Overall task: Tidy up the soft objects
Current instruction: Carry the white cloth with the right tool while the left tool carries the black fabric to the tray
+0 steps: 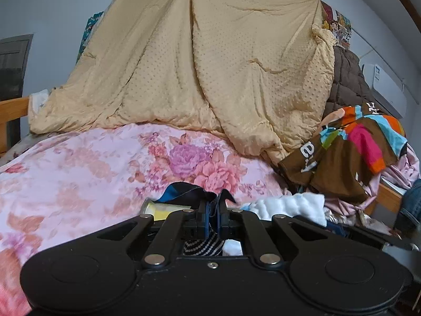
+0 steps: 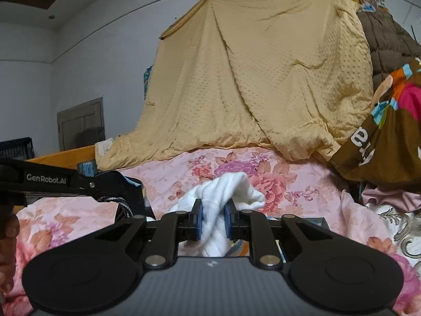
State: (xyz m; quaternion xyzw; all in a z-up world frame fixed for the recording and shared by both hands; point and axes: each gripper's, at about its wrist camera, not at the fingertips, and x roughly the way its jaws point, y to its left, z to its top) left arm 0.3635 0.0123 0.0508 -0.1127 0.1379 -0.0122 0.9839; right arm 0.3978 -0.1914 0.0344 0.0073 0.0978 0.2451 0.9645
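— Where is our white cloth (image 2: 223, 197)?

— Pinched in our right tongs (image 2: 212, 221), above the pink floral quilt (image 2: 289, 181) on the bed.

— And our left tongs (image 1: 213, 218)?

— Nearly closed on a thin dark navy fabric (image 1: 189, 192). Behind, we see the tan blanket (image 1: 205, 65) draped high and a colourful brown cloth (image 1: 350, 152) beside it.

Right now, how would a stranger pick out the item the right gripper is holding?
Start at the big tan blanket hanging over the bed, then drop to the pink floral quilt below it. In front of it, the right gripper pinches a white cloth, the only plain white, bunched piece there.
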